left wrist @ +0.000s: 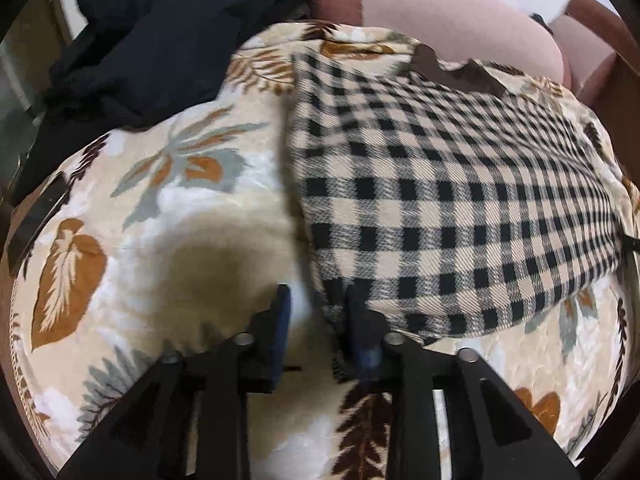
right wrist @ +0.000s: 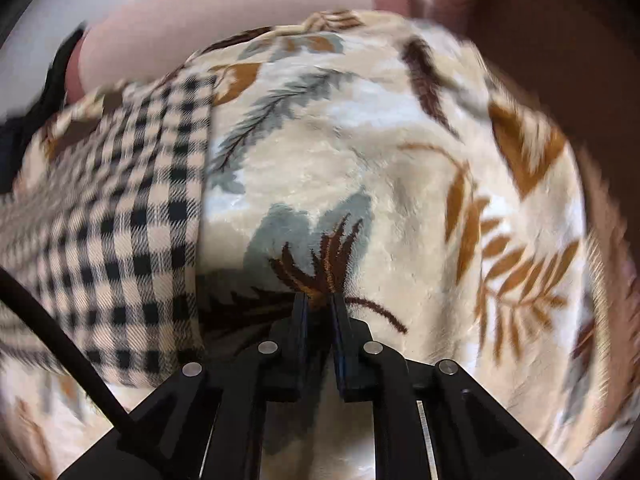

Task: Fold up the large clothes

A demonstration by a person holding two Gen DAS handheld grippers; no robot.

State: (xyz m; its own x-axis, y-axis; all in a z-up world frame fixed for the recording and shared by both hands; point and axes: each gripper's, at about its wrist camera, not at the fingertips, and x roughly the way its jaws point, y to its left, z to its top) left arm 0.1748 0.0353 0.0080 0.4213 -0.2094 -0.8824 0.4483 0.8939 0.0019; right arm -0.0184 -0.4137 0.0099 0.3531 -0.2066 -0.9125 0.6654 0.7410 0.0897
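Left gripper pitched steeply down, fingers parted, straddling near corner of checked garment lying flat on leaf-print blanket. Right gripper nearly closed over bare blanket, grasping nothing. Left view alone shows black clothes.

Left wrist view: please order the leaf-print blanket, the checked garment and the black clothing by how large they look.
1. leaf-print blanket
2. checked garment
3. black clothing
The black clothing lies farther away and is cut off, so its rank is unsure.
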